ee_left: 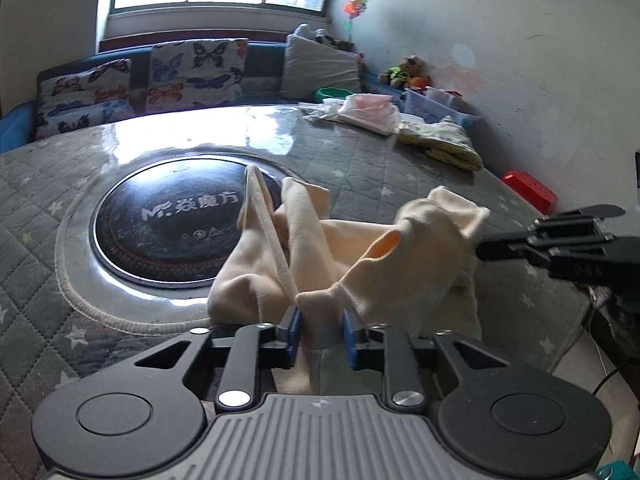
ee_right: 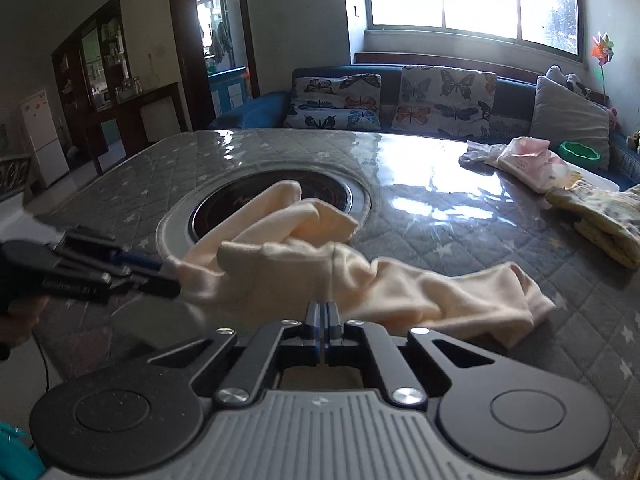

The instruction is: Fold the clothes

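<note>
garment: cream garment [ee_left: 344,264], crumpled, lying lower centre of both views on the quilted table cover [ee_left: 40,248]; far end spills onto the black round hotplate [ee_left: 176,216] set in the table. Not flat yet, so judging by that you're at the spread-out stage, no fold made.
left gripper: your left gripper [ee_left: 322,322] has its blue pads apart with the near edge of the cloth sitting between them. Not pinched as far as I can see — released, cloth just in the gap. From the right wrist view it comes in at left edge, tips at the garment's left end [ee_right: 168,276].
right gripper: your right gripper [ee_right: 322,316] is clenched, pads together at the near hem; whether cloth is actually caught between them, can't tell. In the left view it enters mid right, tip against a raised bunch of fabric [ee_left: 492,248].
why: the two ends held wide apart look set to pull the piece straight.
surroundings: folded yellow-print item [ee_right: 600,216] and pink packet [ee_right: 528,160] upper right, well apart from the work — likely the done pile.
</note>
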`<state>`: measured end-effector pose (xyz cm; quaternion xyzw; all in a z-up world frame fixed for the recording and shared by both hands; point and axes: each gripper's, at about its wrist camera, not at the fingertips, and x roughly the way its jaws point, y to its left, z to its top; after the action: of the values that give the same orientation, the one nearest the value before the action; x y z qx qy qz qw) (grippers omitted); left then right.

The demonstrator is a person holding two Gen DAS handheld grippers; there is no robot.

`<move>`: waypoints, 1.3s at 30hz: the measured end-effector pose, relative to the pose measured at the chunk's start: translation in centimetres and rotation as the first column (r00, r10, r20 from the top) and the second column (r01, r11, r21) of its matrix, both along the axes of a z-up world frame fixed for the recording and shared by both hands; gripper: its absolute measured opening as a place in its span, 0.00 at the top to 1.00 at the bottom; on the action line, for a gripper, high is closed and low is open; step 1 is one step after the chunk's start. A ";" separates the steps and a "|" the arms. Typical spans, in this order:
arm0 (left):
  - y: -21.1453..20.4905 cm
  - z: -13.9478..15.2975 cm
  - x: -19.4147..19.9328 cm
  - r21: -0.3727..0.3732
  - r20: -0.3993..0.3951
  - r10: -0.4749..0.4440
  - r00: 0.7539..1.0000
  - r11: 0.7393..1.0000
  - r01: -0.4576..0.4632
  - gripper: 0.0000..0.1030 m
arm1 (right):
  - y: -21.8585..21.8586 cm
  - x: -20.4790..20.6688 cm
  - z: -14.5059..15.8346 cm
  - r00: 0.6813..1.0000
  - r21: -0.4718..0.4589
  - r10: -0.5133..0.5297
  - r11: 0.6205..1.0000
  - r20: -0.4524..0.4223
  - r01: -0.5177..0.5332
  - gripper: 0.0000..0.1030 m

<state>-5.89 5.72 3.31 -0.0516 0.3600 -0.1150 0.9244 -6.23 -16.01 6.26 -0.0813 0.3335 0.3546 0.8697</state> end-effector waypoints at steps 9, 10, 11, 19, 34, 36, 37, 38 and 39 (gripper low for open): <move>-0.1 -0.1 -1.5 0.014 0.018 -0.052 0.998 0.999 0.052 0.83 | 1.0 -0.3 0.7 0.998 -0.044 0.041 0.998 0.047 -0.039 0.81; -0.1 -0.2 -1.5 0.015 0.016 -0.049 0.999 0.999 0.049 0.83 | 1.5 0.3 0.7 0.998 -0.040 0.036 0.999 0.051 -0.034 0.72; 0.0 -0.3 -1.6 0.012 0.015 -0.047 0.999 0.999 0.046 0.83 | 1.9 0.9 0.7 0.998 -0.037 0.030 0.999 0.057 -0.028 0.69; 0.1 -0.2 -2.0 0.010 0.028 -0.059 0.998 0.998 0.059 0.81 | 7.1 5.4 0.3 0.981 -0.101 0.181 0.980 0.065 -0.174 0.53; 0.1 -1.0 -1.6 0.015 0.023 -0.085 0.996 0.996 0.084 0.83 | 8.9 8.9 -2.0 0.941 -0.157 0.307 0.932 -0.142 -0.328 0.86; 0.2 -0.9 -1.7 0.018 0.025 -0.084 0.996 0.996 0.083 0.86 | 8.1 7.9 -1.6 0.939 -0.164 0.318 0.927 -0.129 -0.336 0.92; 0.3 -0.8 -1.7 0.019 0.028 -0.082 0.996 0.996 0.081 0.86 | 7.6 7.3 -1.3 0.939 -0.170 0.324 0.925 -0.119 -0.341 0.94; 0.3 -0.8 -1.7 0.021 0.031 -0.079 0.996 0.997 0.078 0.87 | 7.2 6.6 -1.0 0.939 -0.170 0.326 0.924 -0.112 -0.342 0.94; 0.4 -0.7 -1.8 0.023 0.034 -0.078 0.996 0.997 0.077 0.87 | 6.8 6.0 -0.8 0.938 -0.171 0.329 0.924 -0.108 -0.343 0.95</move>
<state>-7.66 6.07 2.65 -0.0258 0.3469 -0.1478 0.9258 -0.19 -9.20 5.47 -0.2047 0.3800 0.4684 0.7709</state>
